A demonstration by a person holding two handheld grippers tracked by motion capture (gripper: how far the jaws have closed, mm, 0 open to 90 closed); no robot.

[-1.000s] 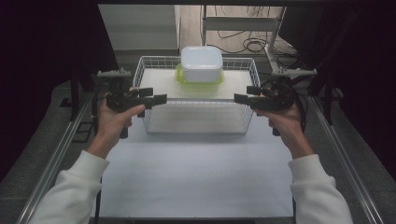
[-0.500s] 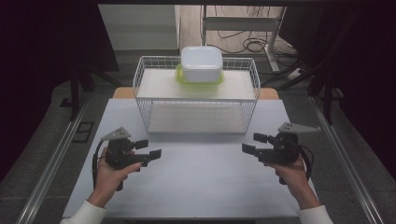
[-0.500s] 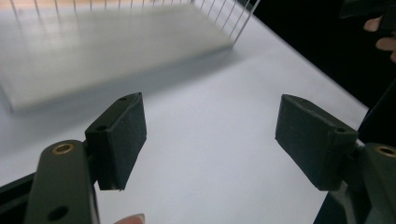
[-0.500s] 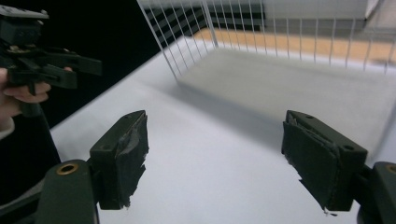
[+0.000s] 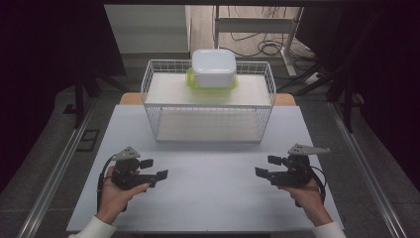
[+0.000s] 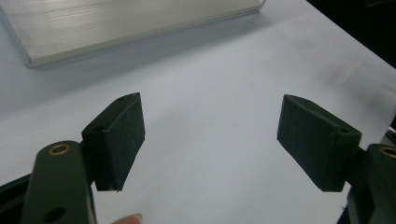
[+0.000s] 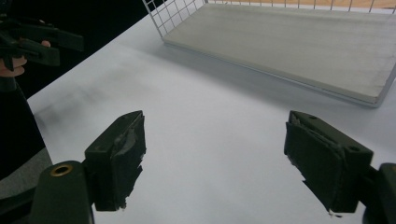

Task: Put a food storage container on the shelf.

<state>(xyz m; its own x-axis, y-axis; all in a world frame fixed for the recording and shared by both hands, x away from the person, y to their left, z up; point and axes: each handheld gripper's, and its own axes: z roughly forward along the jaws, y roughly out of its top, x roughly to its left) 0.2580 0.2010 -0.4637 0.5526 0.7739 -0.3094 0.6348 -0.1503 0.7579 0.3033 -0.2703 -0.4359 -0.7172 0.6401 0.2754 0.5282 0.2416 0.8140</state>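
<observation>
Over table (image 5: 213, 198), both grippers wide, empty.

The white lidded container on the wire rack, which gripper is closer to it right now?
Left, though only barely. The left gripper sits low over the table, in front and left of the white container; the right gripper mirrors it at front right. Both are open, well short of the rack.

Matt white table (image 5: 213, 188), wire basket (image 5: 208, 106), glossy plastic box (image 5: 213, 68).

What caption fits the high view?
Two open grippers, left gripper and right gripper, rest before a wire basket holding a lidded container.
</observation>
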